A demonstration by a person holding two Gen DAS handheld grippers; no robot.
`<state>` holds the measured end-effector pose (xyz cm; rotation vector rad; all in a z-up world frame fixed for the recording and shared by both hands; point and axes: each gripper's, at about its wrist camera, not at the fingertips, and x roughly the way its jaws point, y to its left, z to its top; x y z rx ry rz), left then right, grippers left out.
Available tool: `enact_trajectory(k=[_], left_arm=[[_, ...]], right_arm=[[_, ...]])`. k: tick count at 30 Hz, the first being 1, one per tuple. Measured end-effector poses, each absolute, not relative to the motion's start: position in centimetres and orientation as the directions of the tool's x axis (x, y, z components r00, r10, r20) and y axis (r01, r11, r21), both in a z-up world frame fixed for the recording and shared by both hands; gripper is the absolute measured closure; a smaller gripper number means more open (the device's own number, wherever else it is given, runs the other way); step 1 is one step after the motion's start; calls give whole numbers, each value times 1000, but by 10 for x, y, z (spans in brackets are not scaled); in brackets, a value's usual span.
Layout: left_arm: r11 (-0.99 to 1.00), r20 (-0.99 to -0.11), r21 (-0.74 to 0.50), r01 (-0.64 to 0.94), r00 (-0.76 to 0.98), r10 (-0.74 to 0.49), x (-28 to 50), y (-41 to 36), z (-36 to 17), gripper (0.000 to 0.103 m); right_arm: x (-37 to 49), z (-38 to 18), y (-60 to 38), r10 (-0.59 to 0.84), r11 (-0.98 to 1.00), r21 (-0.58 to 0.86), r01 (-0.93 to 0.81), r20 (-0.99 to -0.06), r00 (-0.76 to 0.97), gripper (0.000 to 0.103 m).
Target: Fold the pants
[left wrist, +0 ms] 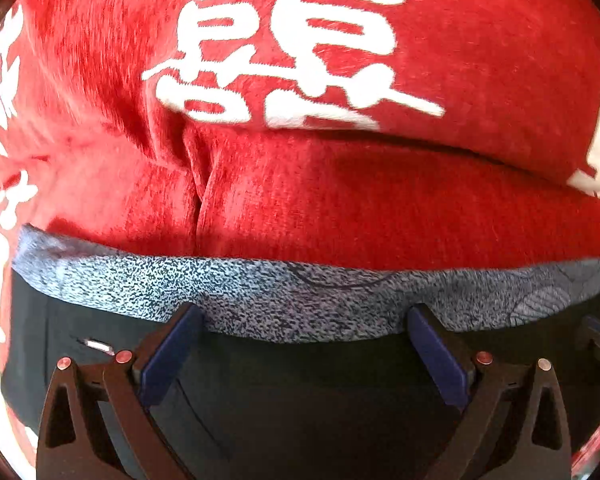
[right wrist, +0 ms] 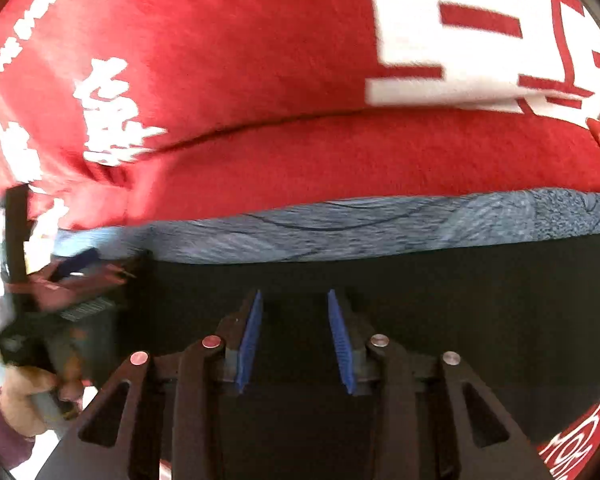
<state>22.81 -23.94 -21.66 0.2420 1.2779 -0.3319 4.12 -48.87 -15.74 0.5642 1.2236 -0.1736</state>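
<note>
Not much can actually be read here. Big white Chinese-style characters are printed on the red cloth (left wrist: 460,60), top centre of the left wrist view, with more cut off at both side edges; none could be made out reliably. In the right wrist view, small white Latin capitals starting with "THE" are seen at the upper left of the same red cloth (right wrist: 260,40), the rest blurred. A white block with red strokes sits upper right, unreadable too.
</note>
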Motion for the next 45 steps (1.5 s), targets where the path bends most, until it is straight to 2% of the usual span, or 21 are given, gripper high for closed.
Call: enact_trajectory(k=[5, 7, 11, 13, 20, 32, 38, 45], left_arm=[[929, -969, 25, 369, 239, -69, 237, -240, -206, 0], [920, -971, 20, 391, 228, -76, 231, -245, -191, 0], [890, -970, -37, 455, 198, -141, 200, -253, -165, 0], [873, -972, -42, 486, 183, -148, 183, -259, -160, 0], [863, -990, -67, 500, 74, -120, 136, -282, -173, 0], [818, -993, -34, 575, 70, -90, 99, -336, -170, 0], [797, -995, -17, 604, 71, -74, 89, -375, -174, 0], [793, -997, 46, 608, 76, -1, 80, -407, -183, 0]], right_arm=[[40, -151, -499, 119, 880, 254, 402, -936, 333, 68], [36, -145, -505, 130, 858, 269, 437, -938, 321, 65], [9, -131, -515, 155, 812, 310, 495, -931, 330, 50], [-10, -128, -513, 168, 790, 323, 521, -932, 323, 49], [-82, -124, -522, 208, 705, 366, 608, -926, 316, 48], [-135, -131, -556, 218, 577, 390, 717, -920, 325, 48], [-155, -123, -600, 138, 542, 372, 754, -924, 356, 48], [-166, -123, -663, 37, 486, 329, 809, -933, 358, 48]])
